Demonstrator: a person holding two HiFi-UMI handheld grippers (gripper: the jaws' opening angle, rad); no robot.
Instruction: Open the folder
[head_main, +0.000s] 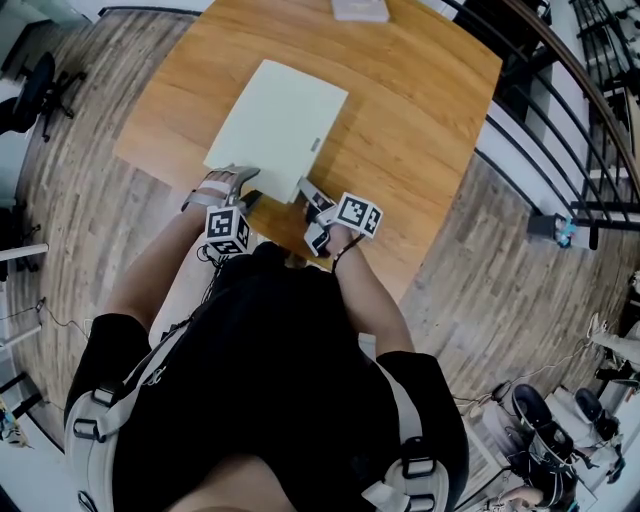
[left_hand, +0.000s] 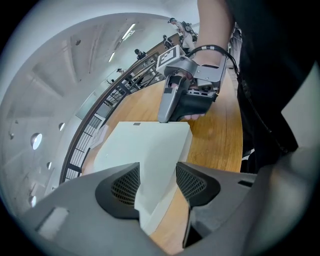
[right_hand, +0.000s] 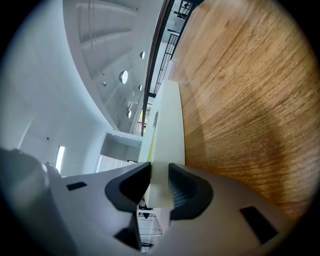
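A pale, closed folder (head_main: 275, 125) lies flat on the wooden table (head_main: 420, 100). My left gripper (head_main: 232, 180) sits at its near left corner. In the left gripper view that corner (left_hand: 145, 145) runs between the spread jaws (left_hand: 157, 185), and the pads do not press it. My right gripper (head_main: 310, 197) is at the near right corner, also seen from the left gripper view (left_hand: 175, 100). In the right gripper view the folder's thick edge (right_hand: 167, 115) stands between the wide jaws (right_hand: 160, 187), filling most of the gap.
A small flat book or pad (head_main: 360, 10) lies at the table's far edge. A dark railing (head_main: 560, 90) runs along the right of the table. An office chair (head_main: 40, 85) stands on the wood floor at far left. My body is against the near edge.
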